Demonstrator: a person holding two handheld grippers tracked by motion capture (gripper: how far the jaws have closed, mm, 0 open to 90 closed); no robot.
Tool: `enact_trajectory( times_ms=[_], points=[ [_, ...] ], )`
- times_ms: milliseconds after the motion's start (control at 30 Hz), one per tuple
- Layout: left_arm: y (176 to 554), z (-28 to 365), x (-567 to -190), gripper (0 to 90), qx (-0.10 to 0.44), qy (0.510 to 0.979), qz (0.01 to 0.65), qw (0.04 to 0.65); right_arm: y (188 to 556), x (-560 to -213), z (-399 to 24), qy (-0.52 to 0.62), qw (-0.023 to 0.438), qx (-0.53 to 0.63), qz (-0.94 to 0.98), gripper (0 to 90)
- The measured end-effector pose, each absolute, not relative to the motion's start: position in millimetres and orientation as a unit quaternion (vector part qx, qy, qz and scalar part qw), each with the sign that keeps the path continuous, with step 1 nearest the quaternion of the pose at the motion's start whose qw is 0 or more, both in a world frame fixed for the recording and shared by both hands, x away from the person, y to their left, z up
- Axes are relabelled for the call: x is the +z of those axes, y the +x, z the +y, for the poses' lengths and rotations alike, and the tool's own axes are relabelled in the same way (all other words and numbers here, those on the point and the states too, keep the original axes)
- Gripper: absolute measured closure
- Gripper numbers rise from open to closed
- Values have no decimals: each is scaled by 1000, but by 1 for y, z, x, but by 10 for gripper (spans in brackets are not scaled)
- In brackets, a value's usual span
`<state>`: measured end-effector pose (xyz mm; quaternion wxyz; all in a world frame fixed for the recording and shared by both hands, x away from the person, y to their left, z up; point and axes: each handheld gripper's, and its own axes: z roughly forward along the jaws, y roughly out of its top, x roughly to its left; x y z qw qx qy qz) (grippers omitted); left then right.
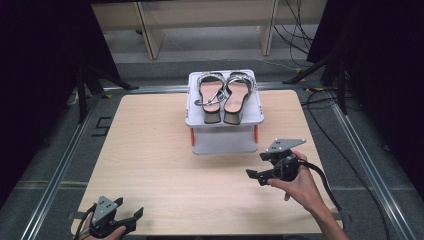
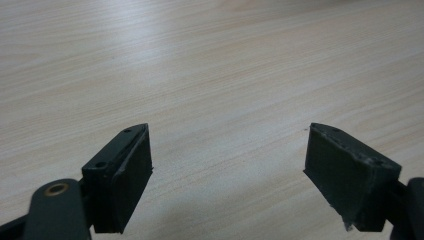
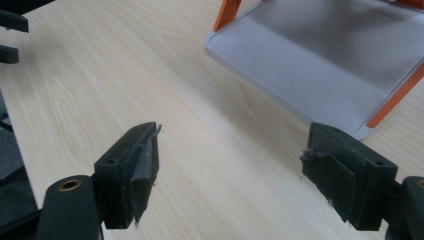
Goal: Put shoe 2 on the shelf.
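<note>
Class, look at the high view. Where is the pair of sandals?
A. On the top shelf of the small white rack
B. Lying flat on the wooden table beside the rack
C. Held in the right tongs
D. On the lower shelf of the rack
A: the sandals sit side by side on the top shelf of the white rack, and both tongs are open and empty.

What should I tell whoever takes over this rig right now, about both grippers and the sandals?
Left hand-held gripper: open, empty, low over the table's near left corner.
Right hand-held gripper: open, empty, near the right front of the small white rack.
Sandals: a pair, side by side on the rack's top shelf, heels toward the person.
Done: both sandals sit on the rack.
Left: nothing held; lower shelf bare.
</note>
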<state>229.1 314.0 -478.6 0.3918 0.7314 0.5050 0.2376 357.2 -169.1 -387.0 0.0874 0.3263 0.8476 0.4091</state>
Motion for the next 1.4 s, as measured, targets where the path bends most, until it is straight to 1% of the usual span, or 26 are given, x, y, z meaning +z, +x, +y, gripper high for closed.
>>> enact_trajectory(
  times_ms=[67, 267, 333, 400, 433, 467, 533, 567, 600, 767, 800, 867, 900, 933, 967, 1033, 1100, 1167, 1233, 1300, 1367, 1400],
  points=[
    [229, 315, -478, 185, 240, 738, 503, 382, 356, -392, -170, 327, 85, 412, 846, 242],
    [229, 315, -479, 185, 236, 734, 506, 388, 350, -405, -174, 337, 84, 401, 848, 241],
    [229, 315, -479, 185, 238, 737, 504, 383, 348, -408, -177, 336, 93, 392, 851, 238],
    [229, 314, -479, 185, 234, 729, 507, 396, 346, -412, -179, 335, 98, 397, 849, 243],
    [229, 315, -479, 185, 239, 737, 503, 383, 344, -414, -180, 340, 88, 396, 848, 244],
    [229, 313, -479, 185, 233, 729, 507, 396, 343, -416, -181, 348, 89, 395, 846, 243],
    [228, 315, -477, 185, 236, 739, 503, 381, 341, -419, -183, 342, 98, 387, 851, 239],
    [228, 313, -478, 185, 237, 730, 507, 392, 339, -420, -184, 342, 102, 388, 850, 242],
    [229, 313, -479, 185, 236, 729, 504, 399, 338, -423, -185, 345, 91, 393, 848, 243],
    [228, 313, -477, 185, 237, 733, 505, 389, 331, -439, -193, 350, 61, 402, 844, 234],
    [228, 313, -477, 185, 236, 734, 505, 389, 328, -440, -194, 350, 69, 389, 849, 226],
    [228, 313, -478, 185, 235, 731, 503, 398, 323, -444, -196, 353, 64, 398, 844, 239],
    [228, 312, -478, 185, 235, 730, 503, 399, 321, -447, -197, 357, 54, 399, 843, 239],
    [228, 313, -478, 185, 235, 732, 503, 396, 318, -447, -198, 363, 55, 394, 843, 233],
    [229, 313, -478, 185, 237, 734, 501, 393, 318, -449, -199, 355, 68, 387, 848, 229],
    [229, 314, -478, 185, 236, 738, 500, 387, 315, -451, -198, 349, 78, 379, 853, 231],
    [228, 312, -478, 185, 235, 729, 504, 399, 311, -452, -196, 349, 76, 374, 856, 233],
    [228, 312, -478, 185, 235, 734, 501, 395, 307, -454, -194, 356, 69, 368, 856, 232],
    [229, 313, -478, 185, 234, 737, 498, 393, 305, -457, -194, 347, 80, 361, 862, 226],
    [228, 313, -478, 185, 234, 737, 498, 393, 303, -459, -193, 345, 76, 355, 866, 226],
    [229, 314, -478, 185, 233, 740, 499, 387, 301, -460, -192, 350, 82, 350, 865, 227],
    [229, 314, -478, 185, 235, 741, 498, 385, 300, -460, -192, 349, 76, 351, 865, 229]
  ],
)
